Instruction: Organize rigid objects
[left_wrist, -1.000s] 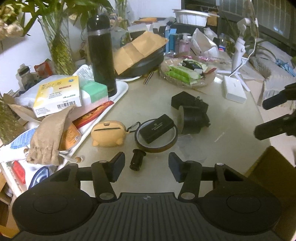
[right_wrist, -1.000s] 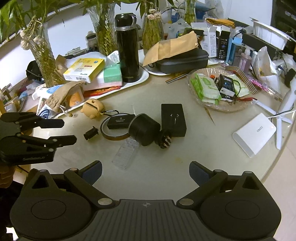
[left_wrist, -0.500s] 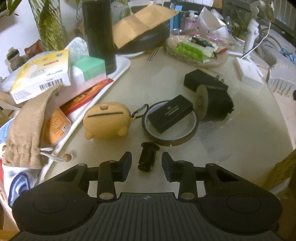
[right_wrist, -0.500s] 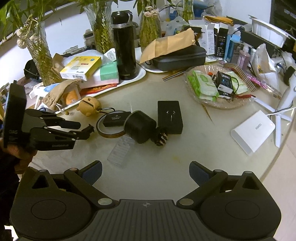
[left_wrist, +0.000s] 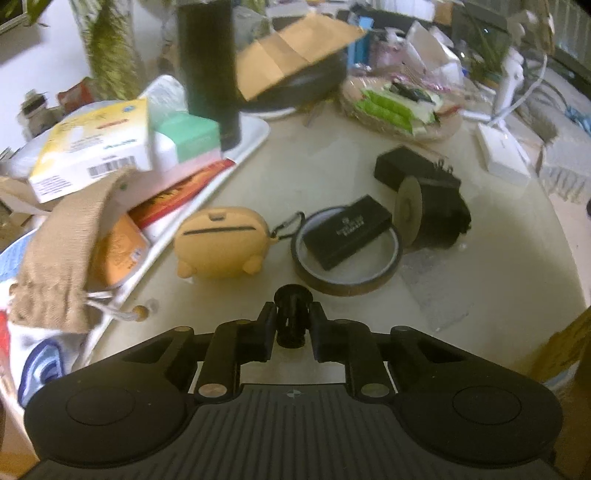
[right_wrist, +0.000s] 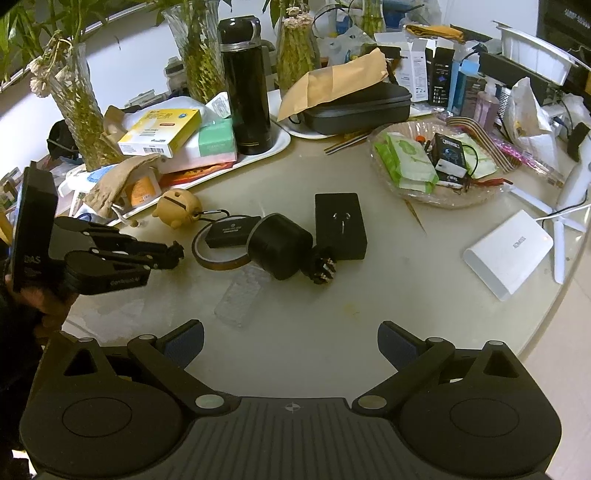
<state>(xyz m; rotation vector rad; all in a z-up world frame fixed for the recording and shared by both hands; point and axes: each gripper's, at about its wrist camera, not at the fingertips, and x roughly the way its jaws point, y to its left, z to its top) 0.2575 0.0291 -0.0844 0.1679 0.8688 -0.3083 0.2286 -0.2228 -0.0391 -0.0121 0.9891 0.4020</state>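
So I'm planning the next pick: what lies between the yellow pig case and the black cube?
Right wrist view: the tape ring with a flat black box across it.

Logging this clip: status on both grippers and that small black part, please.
Left gripper closing around small black spool-shaped part. Right gripper open, empty, above table. Tape ring just ahead, not blocking.

Far beyond the tool, glass vases (right_wrist: 79, 107) of green stems stand along the surface's (right_wrist: 388, 288) back edge. A white tripod (right_wrist: 565, 229) lies at the far right, by a white bag (right_wrist: 524, 110).
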